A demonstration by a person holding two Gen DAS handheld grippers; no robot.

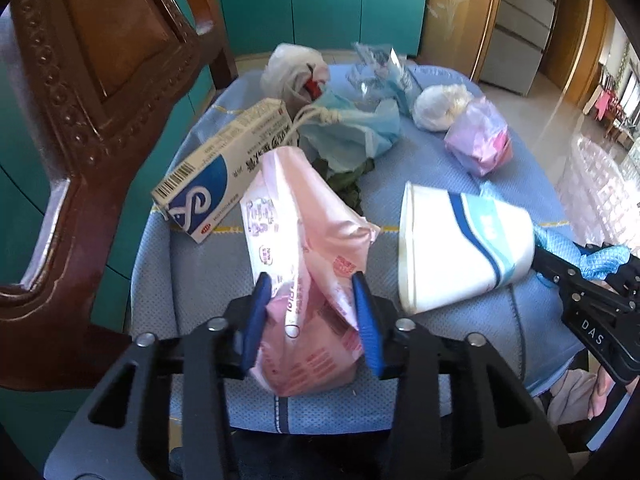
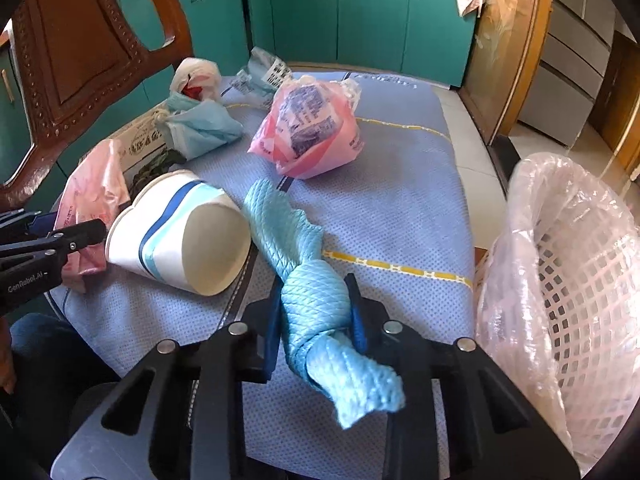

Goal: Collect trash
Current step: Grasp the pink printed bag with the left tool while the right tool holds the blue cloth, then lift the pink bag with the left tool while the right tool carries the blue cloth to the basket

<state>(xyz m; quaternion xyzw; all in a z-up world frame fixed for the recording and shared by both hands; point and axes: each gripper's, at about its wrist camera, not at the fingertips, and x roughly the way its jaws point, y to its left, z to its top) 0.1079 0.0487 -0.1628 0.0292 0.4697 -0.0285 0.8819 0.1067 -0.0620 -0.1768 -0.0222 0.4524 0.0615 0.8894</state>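
A: Left to right. Wooden chair (image 1: 80, 80) at far left, then a carton (image 1: 216, 172) lying on the blue cloth (image 1: 440, 160).

B: Left side status?

A: Left gripper (image 1: 314, 316) is clamped on a pink wrapper pack (image 1: 304, 240), blue pads pressing both its sides. The pack's far end leans toward the carton.

B: Middle?

A: Paper cup (image 2: 180, 236) on its side, between the two grippers, not held. Behind it: blue mask (image 2: 200, 124), white bag (image 1: 292, 68), clear plastic wrapper (image 1: 376, 76), a white wad (image 1: 440, 106) and a pink knotted bag (image 2: 312, 128). All loose.

B: Right side?

A: Right gripper (image 2: 314, 312) is closed on a twisted blue rag (image 2: 304, 280), pinched at the knot. Its far end trails on the cloth beside the cup.

B: Bin?

A: White mesh basket (image 2: 580, 280) with a clear liner, far right, just off the table edge beside the right gripper.

B: So the step?

A: Looks like the pick is done on both sides and the carry is next. The rag has the short path: lift, swing right, open over the liner. The pack has to cross over the cup, so lift it clear first. Rag tail may drag the cup.
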